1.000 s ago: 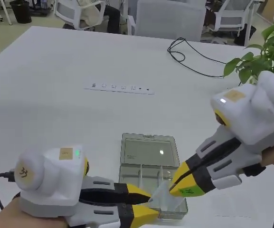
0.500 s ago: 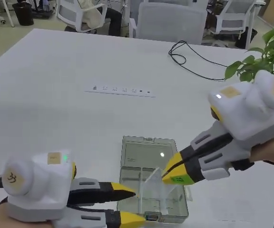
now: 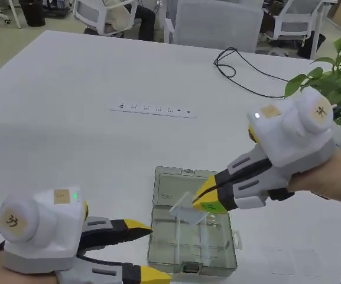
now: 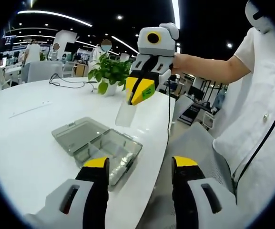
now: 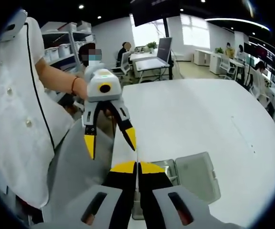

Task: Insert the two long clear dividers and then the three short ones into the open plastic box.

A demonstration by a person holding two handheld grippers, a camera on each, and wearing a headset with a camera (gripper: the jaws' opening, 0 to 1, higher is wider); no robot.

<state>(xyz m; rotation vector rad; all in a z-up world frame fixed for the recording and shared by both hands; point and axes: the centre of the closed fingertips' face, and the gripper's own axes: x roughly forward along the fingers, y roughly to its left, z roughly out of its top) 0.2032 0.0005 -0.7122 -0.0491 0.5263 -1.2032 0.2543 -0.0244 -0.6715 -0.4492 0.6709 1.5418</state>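
The open clear plastic box [image 3: 192,245] lies on the white table with its lid [image 3: 179,184] folded back; dividers stand inside it. My right gripper [image 3: 202,200] hovers over the box, shut on a short clear divider [image 3: 187,209] that hangs tilted from its yellow tips. From the left gripper view, the right gripper [image 4: 140,93] holds the divider [image 4: 124,112] above the box [image 4: 105,146]. My left gripper [image 3: 146,249] is open and holds nothing, just left of the box's front corner. Its own jaws [image 4: 141,164] stand wide apart. In the right gripper view my jaws [image 5: 137,168] are closed and the left gripper [image 5: 109,136] faces them, open.
A white power strip [image 3: 152,109] lies mid-table. A black cable [image 3: 241,74] loops at the far right, beside a green plant [image 3: 330,74]. Office chairs [image 3: 214,23] stand beyond the far edge. Bare table [image 3: 58,136] spreads to the left of the box.
The right gripper has lifted the clear divider up and leftward over the box. The left gripper has drawn back to the left, away from the divider, with its jaws wider apart.
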